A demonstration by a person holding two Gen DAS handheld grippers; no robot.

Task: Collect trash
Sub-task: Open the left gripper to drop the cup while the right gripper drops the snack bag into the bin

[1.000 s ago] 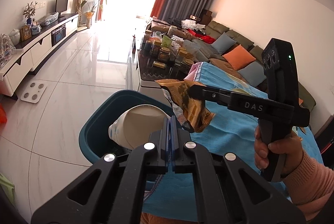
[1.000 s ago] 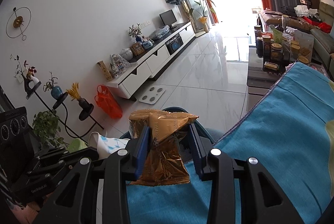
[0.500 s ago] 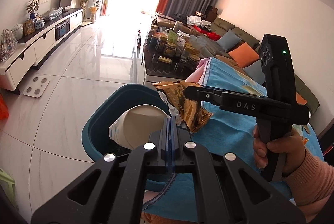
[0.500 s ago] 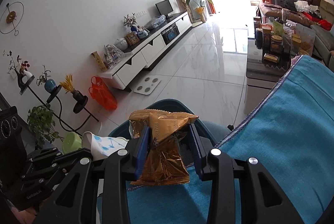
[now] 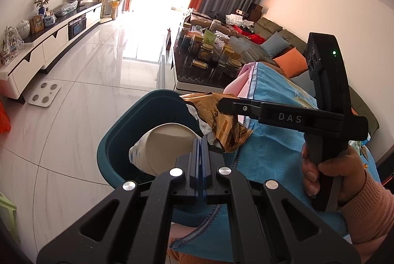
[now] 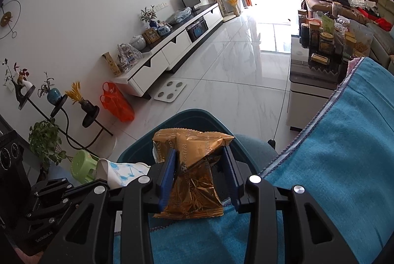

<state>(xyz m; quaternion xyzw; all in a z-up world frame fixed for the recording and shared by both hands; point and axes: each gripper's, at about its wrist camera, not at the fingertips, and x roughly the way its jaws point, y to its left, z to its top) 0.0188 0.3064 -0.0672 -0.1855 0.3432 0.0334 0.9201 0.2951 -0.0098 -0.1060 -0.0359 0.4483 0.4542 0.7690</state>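
My left gripper (image 5: 200, 149) is shut on a crushed white paper cup (image 5: 163, 147) with blue dots, held over the teal trash bin (image 5: 123, 133). The cup also shows in the right wrist view (image 6: 118, 170). My right gripper (image 6: 198, 165) is shut on a gold foil snack wrapper (image 6: 194, 173), held above the near rim of the bin (image 6: 194, 117), at the edge of the blue tablecloth (image 6: 344, 165). In the left wrist view the wrapper (image 5: 221, 123) hangs from the right gripper (image 5: 221, 102) over the bin's right side.
A coffee table (image 5: 197, 69) with several jars stands beyond the bin. A white TV cabinet (image 6: 172, 47) runs along the left wall, with a white scale (image 6: 170, 91) and an orange bag (image 6: 115, 106) on the floor. A green stool (image 6: 83, 166) stands near the bin.
Both grippers have moved a little further out over the bin with their items. Both grips are unchanged.
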